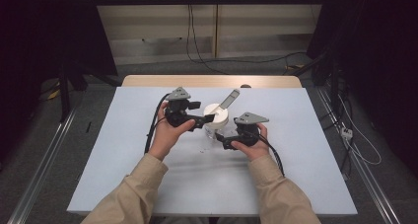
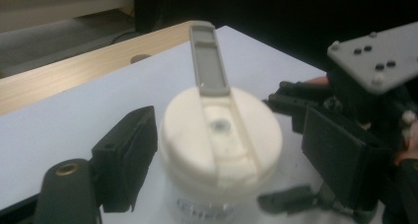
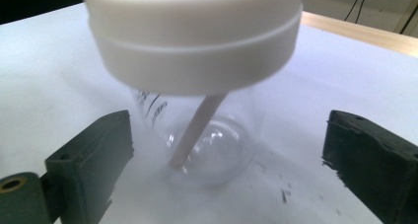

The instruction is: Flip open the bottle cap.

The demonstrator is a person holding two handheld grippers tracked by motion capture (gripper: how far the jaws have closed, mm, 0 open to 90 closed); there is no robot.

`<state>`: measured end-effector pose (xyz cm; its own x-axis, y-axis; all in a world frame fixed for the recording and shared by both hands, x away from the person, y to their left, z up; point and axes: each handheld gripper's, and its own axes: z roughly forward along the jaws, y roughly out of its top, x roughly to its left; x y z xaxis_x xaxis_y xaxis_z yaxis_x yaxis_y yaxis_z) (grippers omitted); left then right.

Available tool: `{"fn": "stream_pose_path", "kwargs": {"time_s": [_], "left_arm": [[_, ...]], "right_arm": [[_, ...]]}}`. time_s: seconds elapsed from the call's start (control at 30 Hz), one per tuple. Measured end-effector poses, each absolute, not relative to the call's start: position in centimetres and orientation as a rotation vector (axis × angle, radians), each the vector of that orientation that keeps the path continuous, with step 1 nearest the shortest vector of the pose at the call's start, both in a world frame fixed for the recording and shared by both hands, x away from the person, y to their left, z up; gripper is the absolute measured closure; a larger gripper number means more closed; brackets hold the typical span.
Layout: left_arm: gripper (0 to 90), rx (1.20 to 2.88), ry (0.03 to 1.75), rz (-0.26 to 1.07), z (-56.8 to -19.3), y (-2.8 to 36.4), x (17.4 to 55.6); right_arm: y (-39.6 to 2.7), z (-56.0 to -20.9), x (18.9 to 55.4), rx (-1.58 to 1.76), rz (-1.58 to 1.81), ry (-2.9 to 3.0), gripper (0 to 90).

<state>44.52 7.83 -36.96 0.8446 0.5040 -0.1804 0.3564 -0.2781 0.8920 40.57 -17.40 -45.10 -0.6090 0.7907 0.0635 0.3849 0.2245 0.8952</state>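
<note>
A clear jar (image 1: 215,129) with a wide cream lid (image 2: 222,135), its grey flip tab (image 2: 208,61) raised and a straw (image 3: 197,130) inside, stands mid-table on the pale blue mat (image 1: 123,150). The left gripper (image 2: 222,160) brackets the lid and the right gripper (image 3: 226,155) the glass body, jaws apart on both. Cables (image 1: 236,61) trail across the grey floor behind the table.

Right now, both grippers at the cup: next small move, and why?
Probably close the right gripper on the clear cup body. Its jaws stand open either side of it, not touching, and the left gripper flanks the white lid, also open. Steadying the base likely comes first.
</note>
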Motion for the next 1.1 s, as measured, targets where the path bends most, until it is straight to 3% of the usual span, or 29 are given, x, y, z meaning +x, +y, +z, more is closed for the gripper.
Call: {"fn": "stream_pose_path", "kwargs": {"time_s": [0.4,1.1], "left_arm": [[14.6,1.900,0.698,0.194,-39.1,13.1,42.6],[11.4,1.901,0.743,0.221,-41.4,18.2,40.6]], "right_arm": [[-19.1,-44.4,37.9,1.050,1.355,2.111,5.3],[-22.4,-44.6,33.9,1.058,1.355,2.109,6.5]]}}
